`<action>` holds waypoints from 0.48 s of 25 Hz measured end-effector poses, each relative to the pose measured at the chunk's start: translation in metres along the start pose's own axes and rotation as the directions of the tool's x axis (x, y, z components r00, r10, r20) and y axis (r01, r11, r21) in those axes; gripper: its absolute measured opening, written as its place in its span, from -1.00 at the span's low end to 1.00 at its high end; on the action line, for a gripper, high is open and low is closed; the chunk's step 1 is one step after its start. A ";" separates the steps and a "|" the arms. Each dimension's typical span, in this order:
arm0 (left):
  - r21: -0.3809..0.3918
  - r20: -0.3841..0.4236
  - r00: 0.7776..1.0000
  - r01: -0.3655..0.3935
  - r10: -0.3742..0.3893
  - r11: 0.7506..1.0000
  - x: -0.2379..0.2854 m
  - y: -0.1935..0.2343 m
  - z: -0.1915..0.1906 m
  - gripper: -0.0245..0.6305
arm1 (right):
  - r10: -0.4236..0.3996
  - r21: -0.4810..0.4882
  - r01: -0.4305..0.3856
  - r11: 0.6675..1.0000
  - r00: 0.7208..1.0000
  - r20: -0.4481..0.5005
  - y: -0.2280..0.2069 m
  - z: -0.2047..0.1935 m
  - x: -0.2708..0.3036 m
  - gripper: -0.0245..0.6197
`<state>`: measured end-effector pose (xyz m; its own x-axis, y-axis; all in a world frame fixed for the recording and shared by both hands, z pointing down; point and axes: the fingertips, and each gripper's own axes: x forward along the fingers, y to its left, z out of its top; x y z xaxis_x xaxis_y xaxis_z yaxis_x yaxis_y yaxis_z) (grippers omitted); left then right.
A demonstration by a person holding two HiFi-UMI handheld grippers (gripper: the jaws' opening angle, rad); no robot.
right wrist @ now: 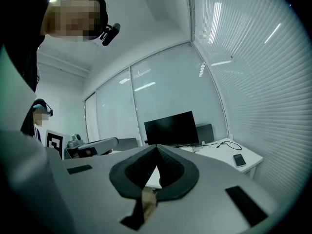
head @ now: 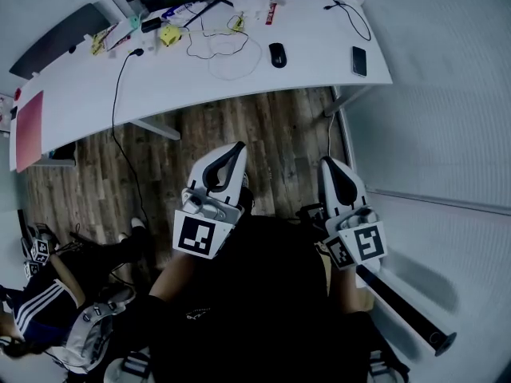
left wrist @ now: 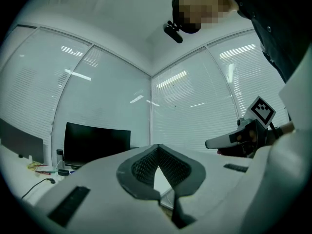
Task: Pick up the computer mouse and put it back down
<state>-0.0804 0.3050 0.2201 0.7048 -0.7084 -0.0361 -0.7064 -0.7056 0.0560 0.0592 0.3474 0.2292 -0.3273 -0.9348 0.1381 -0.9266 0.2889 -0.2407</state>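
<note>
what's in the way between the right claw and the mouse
Nothing visible. Only wooden floor and bare desk edge lie between the right claw and the mouse. The cable loop sits to the mouse's left and the phone to its right, both apart from it.

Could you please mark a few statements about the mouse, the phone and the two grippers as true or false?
1. The black computer mouse lies on the white desk. True.
2. The right gripper holds the mouse. False: it is shut on nothing, over the wooden floor, short of the desk.
3. The black smartphone lies left of the mouse in the head view. False: it lies to the mouse's right, near the desk's end.
4. The left gripper is shut and empty. True.
</note>
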 end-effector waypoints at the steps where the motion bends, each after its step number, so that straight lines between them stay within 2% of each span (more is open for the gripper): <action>1: 0.000 -0.002 1.000 0.004 -0.004 1.000 0.005 0.007 0.000 -0.92 | -0.008 0.000 0.008 1.000 1.000 -0.001 -0.002 0.002 0.008 -0.93; 12: 0.010 0.015 0.999 0.032 -0.032 0.999 0.053 0.094 -0.004 -0.92 | -0.086 -0.016 0.086 0.996 0.996 0.019 -0.019 0.017 0.102 -0.93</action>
<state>-0.1096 0.2014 0.2276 0.7259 -0.6858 -0.0526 -0.6843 -0.7278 0.0445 0.0465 0.2429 0.2313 -0.2431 -0.9598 0.1401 -0.9542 0.2107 -0.2122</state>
